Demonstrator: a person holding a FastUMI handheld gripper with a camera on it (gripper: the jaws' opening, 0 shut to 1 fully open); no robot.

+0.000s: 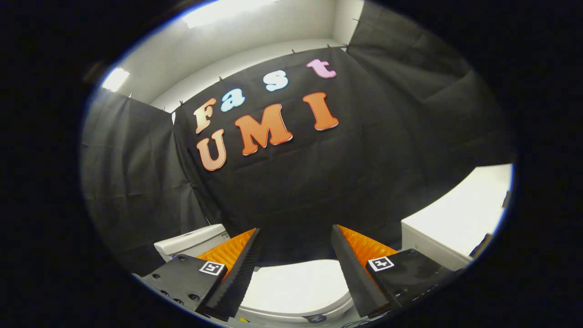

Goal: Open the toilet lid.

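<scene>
Tongs [296, 237] spread wide at the bottom of the frame, pinching nothing, tips well apart. Black ribbed pads facing inward, orange ridged backing behind each finger [237, 269]. A square black-and-white marker [212, 268] on the left finger's black block, another marker [380, 263] on the right one; coded patterns only, no readable words.

Between and just below the fingers, in the lower middle: the white toilet lid [296, 287], lying flat and closed, not touched by either finger. Front rim cut off at the bottom, partly covered by both fingers. A small dark round spot on the front edge, too small to make out.

Beyond the left finger, lower left: the white toilet tank [191, 243], mostly hidden behind the finger. A tiny label on its right end, unreadable.

Lower right, beyond the right finger: a white worktop [460, 218], its far side cut off.

Farther back, black cloth wall [387, 150] across the middle. At the top, white wall with a bright ceiling light [218, 11], glare washing out detail.
</scene>
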